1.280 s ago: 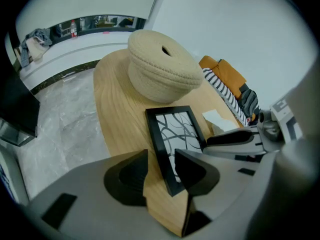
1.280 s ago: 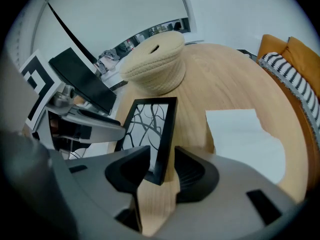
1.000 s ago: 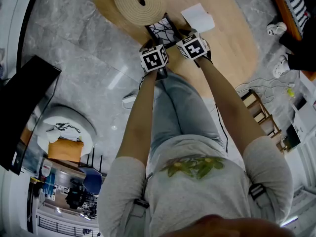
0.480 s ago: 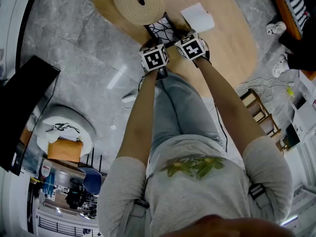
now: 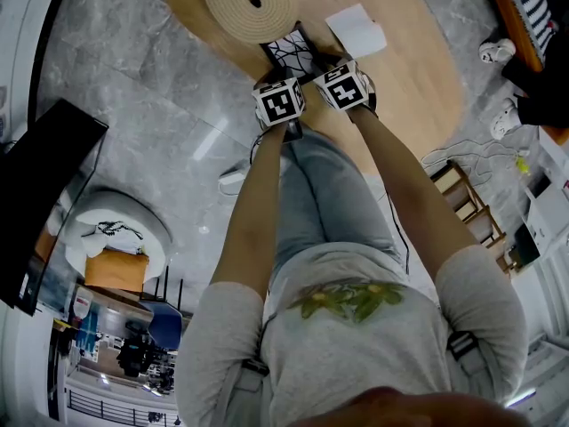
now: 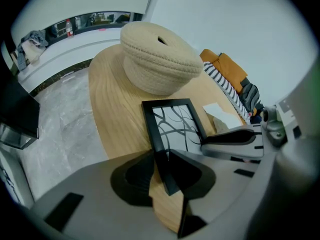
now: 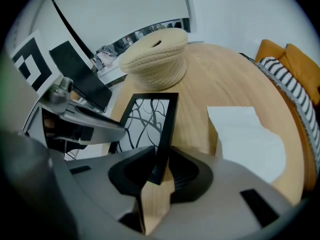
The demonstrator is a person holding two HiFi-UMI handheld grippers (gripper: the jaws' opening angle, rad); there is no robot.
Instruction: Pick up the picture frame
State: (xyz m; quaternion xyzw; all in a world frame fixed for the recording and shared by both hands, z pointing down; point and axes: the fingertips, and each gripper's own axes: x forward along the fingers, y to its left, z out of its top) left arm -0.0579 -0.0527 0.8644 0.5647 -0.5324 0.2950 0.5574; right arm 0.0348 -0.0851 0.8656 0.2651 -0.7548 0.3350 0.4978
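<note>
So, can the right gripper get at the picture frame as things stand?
Looks so: the right gripper has just been closing its jaws, now pinching the picture frame by its edge; nothing blocks it.

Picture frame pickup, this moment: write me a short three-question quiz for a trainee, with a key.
1. True or false: the picture frame rests on top of the woven basket.
2. What is between the right gripper's jaws? A a cup; B the frame's black edge; C nothing.
3. Fill in: in the head view the white paper lies to the frame's ____.
Key: 1 false, it is on the wooden table beside the basket. 2 B; the left gripper holds another edge, and both grippers' jaws have just been closing. 3 right.
</note>
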